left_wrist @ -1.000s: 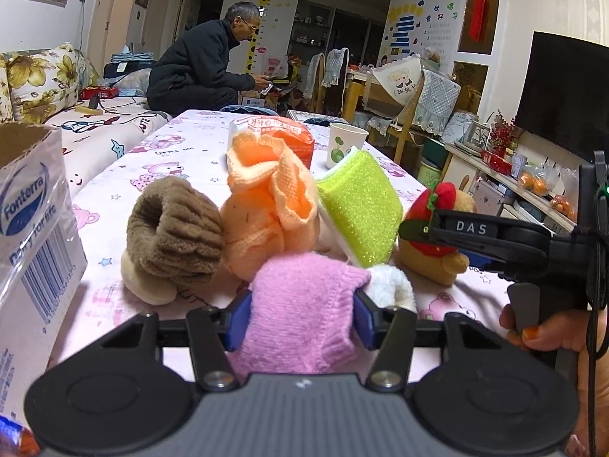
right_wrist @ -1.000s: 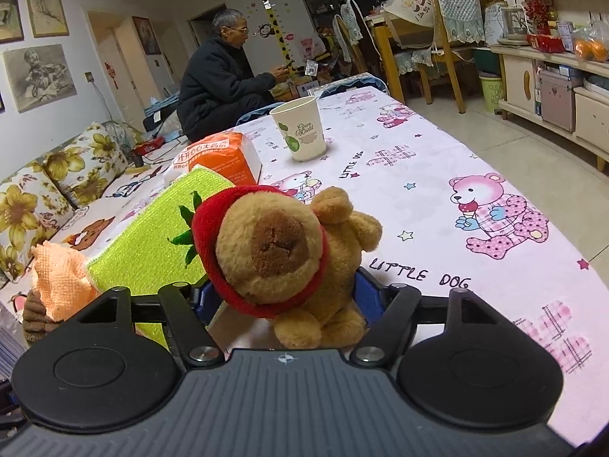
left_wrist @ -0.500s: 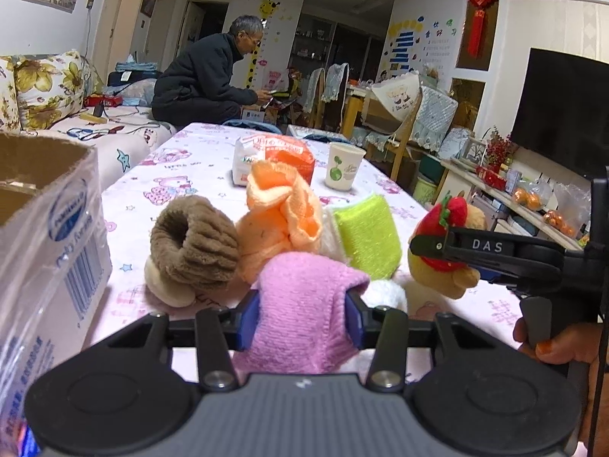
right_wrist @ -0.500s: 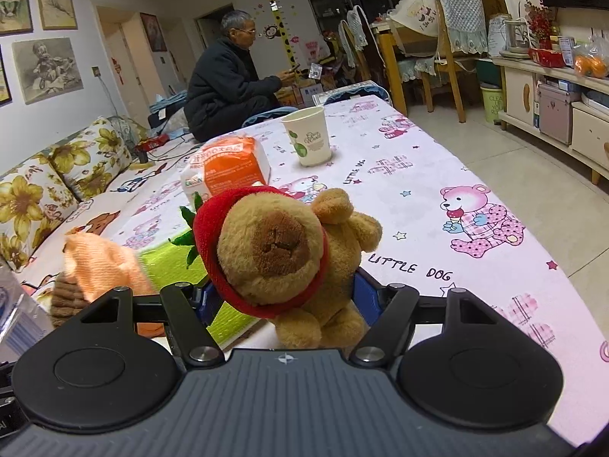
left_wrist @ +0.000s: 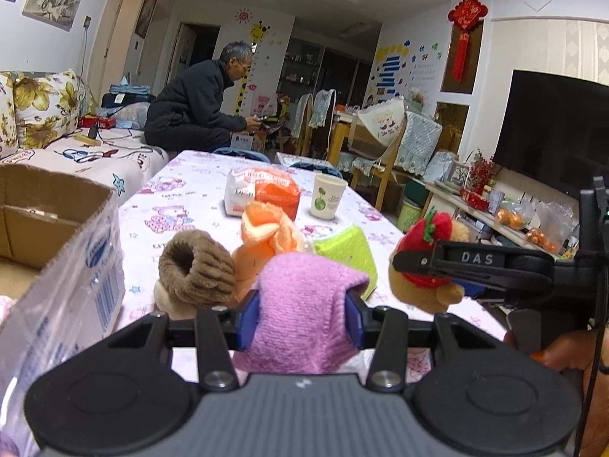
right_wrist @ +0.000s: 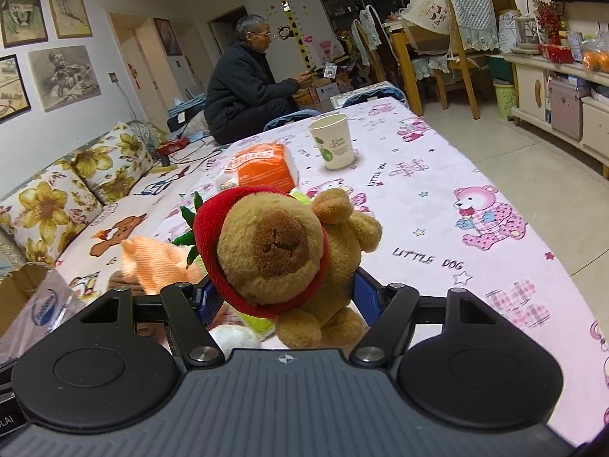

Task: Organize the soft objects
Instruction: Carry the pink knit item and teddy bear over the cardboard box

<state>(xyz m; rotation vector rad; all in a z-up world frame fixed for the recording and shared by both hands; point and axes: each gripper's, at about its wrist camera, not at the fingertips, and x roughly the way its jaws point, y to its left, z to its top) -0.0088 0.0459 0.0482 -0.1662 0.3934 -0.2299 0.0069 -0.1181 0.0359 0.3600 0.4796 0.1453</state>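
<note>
Left view: the left tongs (left_wrist: 302, 314) point flat over the bench (left_wrist: 182, 205) and squeeze a pink sock (left_wrist: 304, 304). Past it sit a brown sock (left_wrist: 196, 268), an orange cloth (left_wrist: 268, 228) and a green sponge (left_wrist: 348, 245). A box (left_wrist: 57, 228) stands at the left. The right tongs (left_wrist: 415, 262) come in from the right.

Right view: the right tongs (right_wrist: 281, 297) hold a bear (right_wrist: 285, 255) up above the bench (right_wrist: 437, 190). Only here its face shows.

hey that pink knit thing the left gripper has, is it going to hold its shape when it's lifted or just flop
Probably flop: the pink knit already bulges over and around the left gripper where the fingers pinch it. It looks light, being loose knit fabric. Slipping seems unlikely, since the fuzzy weave is squeezed in between both pads.
</note>
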